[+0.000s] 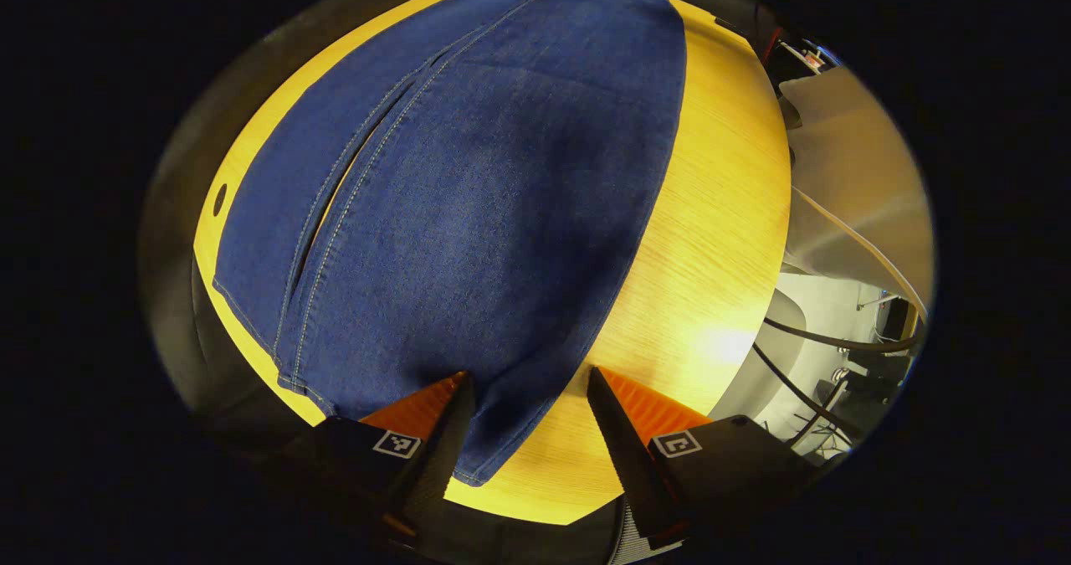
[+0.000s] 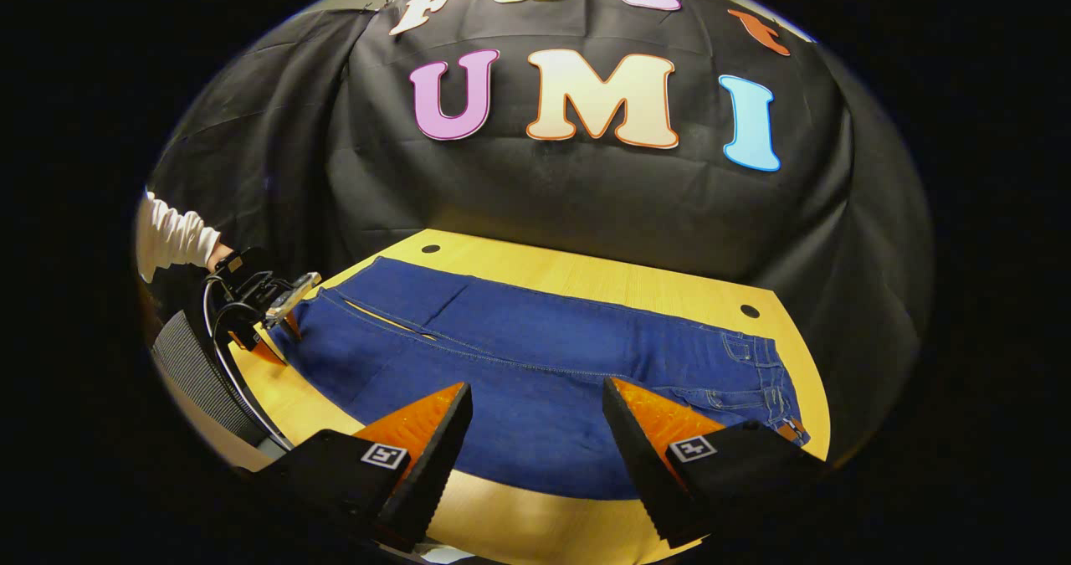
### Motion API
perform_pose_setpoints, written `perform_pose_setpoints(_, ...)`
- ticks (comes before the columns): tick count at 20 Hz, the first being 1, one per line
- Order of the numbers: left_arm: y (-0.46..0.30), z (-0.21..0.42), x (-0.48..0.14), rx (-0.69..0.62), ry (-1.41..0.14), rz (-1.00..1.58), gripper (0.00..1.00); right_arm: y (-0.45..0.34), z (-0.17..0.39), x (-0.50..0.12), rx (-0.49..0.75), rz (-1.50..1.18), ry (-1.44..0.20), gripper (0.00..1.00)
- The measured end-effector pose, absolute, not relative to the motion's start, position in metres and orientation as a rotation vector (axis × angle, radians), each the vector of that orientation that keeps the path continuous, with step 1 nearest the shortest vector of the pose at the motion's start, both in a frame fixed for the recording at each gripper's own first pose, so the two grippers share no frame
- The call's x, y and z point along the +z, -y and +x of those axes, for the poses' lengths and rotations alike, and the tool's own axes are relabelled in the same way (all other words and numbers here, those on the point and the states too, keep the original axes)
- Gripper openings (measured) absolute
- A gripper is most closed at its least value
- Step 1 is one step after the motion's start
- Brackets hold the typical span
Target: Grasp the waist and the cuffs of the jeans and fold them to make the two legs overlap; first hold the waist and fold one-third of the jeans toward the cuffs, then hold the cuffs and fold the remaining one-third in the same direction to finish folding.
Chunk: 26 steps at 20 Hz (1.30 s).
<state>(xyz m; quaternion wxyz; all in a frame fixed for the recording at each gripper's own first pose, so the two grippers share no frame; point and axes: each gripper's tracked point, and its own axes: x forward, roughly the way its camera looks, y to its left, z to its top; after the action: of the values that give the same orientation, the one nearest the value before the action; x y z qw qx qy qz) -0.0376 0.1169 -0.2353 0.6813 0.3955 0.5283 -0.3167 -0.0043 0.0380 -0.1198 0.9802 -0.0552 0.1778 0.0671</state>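
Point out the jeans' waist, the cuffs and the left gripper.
waist (image 2: pixel 766 372): right gripper view, on the waistband at the jeans' right end.
cuffs (image 1: pixel 376 398): left gripper view, on the stitched hem nearest the fingers.
left gripper (image 2: pixel 266 324): right gripper view, between its fingertips beside the cuffs.

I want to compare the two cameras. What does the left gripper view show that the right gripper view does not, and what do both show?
Left gripper view: the cuff end of the jeans up close, the slit between the two legs, and cables beside the table.

Right gripper view: the waist with its pocket, the left gripper near the cuffs, a white sleeve, and the right gripper with open jaws.

Both: jeans lying flat on the wooden table.
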Motion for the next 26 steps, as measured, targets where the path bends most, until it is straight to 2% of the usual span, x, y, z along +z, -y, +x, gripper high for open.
perform_pose_setpoints(2,-0.12,-0.035,-0.233,-0.701,-1.205,0.907,0.8,-0.033,-0.003,-0.118,0.13,-0.112,-0.352,0.97)
perform_pose_setpoints(3,-0.121,-0.029,-0.232,-0.697,-1.209,0.913,0.74,-0.029,-0.003,-0.118,0.125,-0.116,-0.354,0.94)
perform_pose_setpoints(4,-0.122,-0.025,-0.232,-0.694,-1.207,0.918,0.58,-0.024,-0.005,-0.118,0.122,-0.119,-0.355,0.98)
perform_pose_setpoints(5,-0.123,-0.021,-0.23,-0.684,-1.202,0.918,0.54,-0.018,-0.005,-0.118,0.119,-0.123,-0.36,0.97)
perform_pose_setpoints(6,-0.123,-0.017,-0.229,-0.672,-1.195,0.913,0.36,-0.013,-0.006,-0.122,0.121,-0.129,-0.372,0.94)
perform_pose_setpoints(8,-0.123,-0.013,-0.23,-0.666,-1.185,0.921,0.19,-0.002,-0.011,-0.135,0.143,-0.155,-0.418,0.97)
perform_pose_setpoints(9,-0.123,-0.012,-0.229,-0.66,-1.177,0.936,0.17,0.002,-0.014,-0.143,0.167,-0.176,-0.451,0.97)
perform_pose_setpoints(10,-0.122,-0.011,-0.229,-0.657,-1.173,0.947,0.08,0.007,-0.017,-0.153,0.192,-0.21,-0.482,0.98)
perform_pose_setpoints(11,-0.121,-0.01,-0.228,-0.662,-1.165,0.956,0.05,0.015,-0.019,-0.162,0.217,-0.249,-0.52,0.95)
perform_pose_setpoints(17,-0.123,-0.01,-0.229,-0.637,-1.161,0.933,0.02,0.073,-0.038,-0.232,0.379,-0.514,-0.792,0.99)
perform_pose_setpoints(21,-0.121,-0.008,-0.23,-0.613,-1.167,0.917,0.02,0.11,-0.043,-0.272,0.413,-0.596,-0.941,1.0)
perform_pose_setpoints(26,-0.123,-0.008,-0.23,-0.594,-1.17,0.916,0.02,0.139,-0.034,-0.294,0.419,-0.589,-1.044,1.0)
